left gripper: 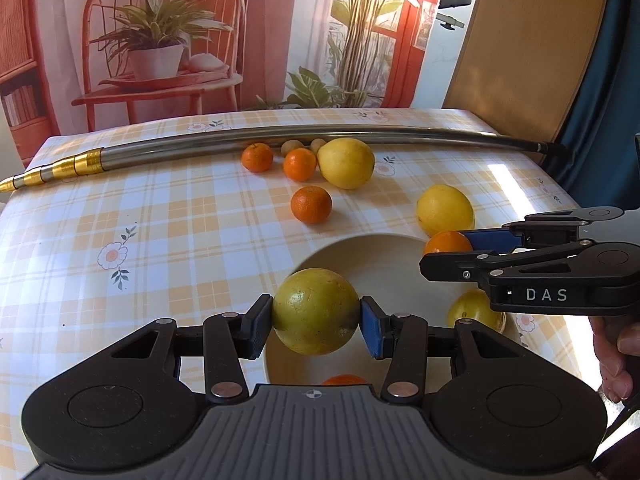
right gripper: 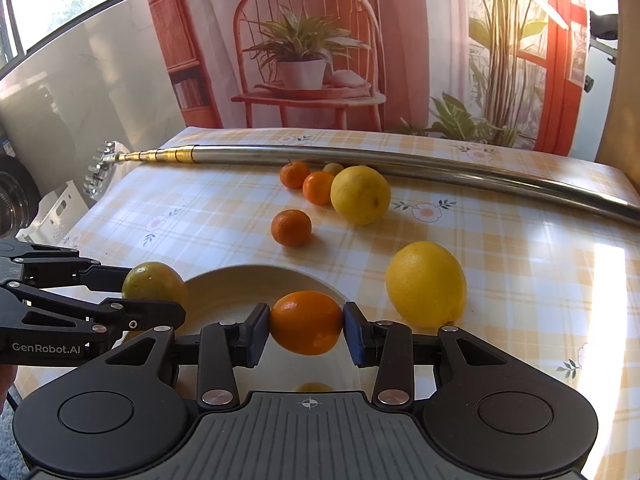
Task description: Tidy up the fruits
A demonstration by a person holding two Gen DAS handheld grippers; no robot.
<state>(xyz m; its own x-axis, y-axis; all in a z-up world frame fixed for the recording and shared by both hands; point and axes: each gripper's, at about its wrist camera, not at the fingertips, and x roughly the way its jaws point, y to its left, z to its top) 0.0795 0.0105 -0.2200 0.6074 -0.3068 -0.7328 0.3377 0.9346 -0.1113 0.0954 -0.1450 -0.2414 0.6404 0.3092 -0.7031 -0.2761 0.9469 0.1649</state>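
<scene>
Above the smooth bowl [left gripper: 360, 256], left gripper [left gripper: 317, 320] clamps a dimpled yellow-green fruit [left gripper: 316, 311], possibly passionfruit; right gripper [right gripper: 306, 329] clamps a glossy orange [right gripper: 306, 322].

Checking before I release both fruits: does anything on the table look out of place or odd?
Yes: a long metal telescopic pole lies across the far side of the table, behind the loose fruit. It has no part in fruit sorting. One end overhangs the table edge. Nothing looks spilled or damaged.

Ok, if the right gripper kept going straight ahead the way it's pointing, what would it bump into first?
Probably the small orange lying alone on the table beyond the bowl. The right gripper, shut on an orange, seems to be above the bowl, so it may clear the far rim, though depth is unclear.
</scene>
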